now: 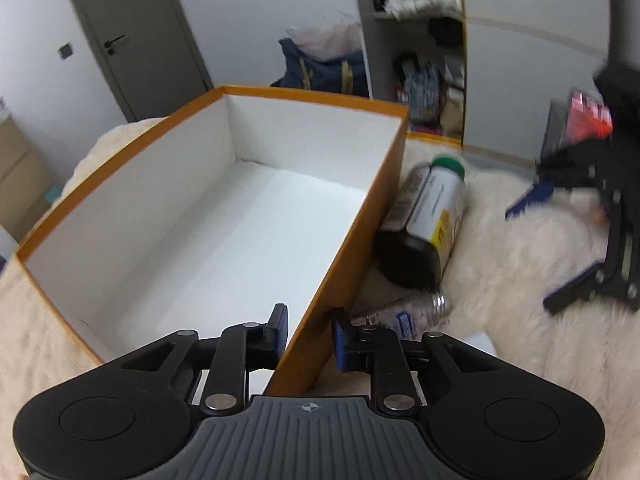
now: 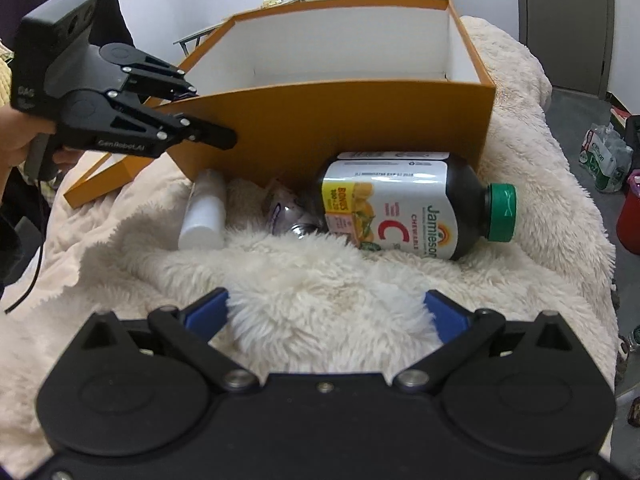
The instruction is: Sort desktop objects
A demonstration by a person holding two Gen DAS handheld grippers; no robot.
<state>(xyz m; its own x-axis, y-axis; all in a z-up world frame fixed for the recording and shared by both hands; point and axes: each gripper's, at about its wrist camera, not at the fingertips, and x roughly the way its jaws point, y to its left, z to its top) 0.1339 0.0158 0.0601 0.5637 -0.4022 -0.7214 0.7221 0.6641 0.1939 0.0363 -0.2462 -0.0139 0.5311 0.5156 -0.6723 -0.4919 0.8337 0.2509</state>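
Fleece blanket point(image 2: 312, 280) under us | left gripper point(image 1: 308, 334) clamps box point(image 1: 352, 248) wall — bottle point(image 2: 416, 208) at box's 3 o'clock | right gripper point(image 2: 326, 312) spread wide, empty

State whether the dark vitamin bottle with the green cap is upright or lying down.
Lying down. The dark vitamin bottle rests sideways on the fluffy cream blanket, green cap pointing sideways.
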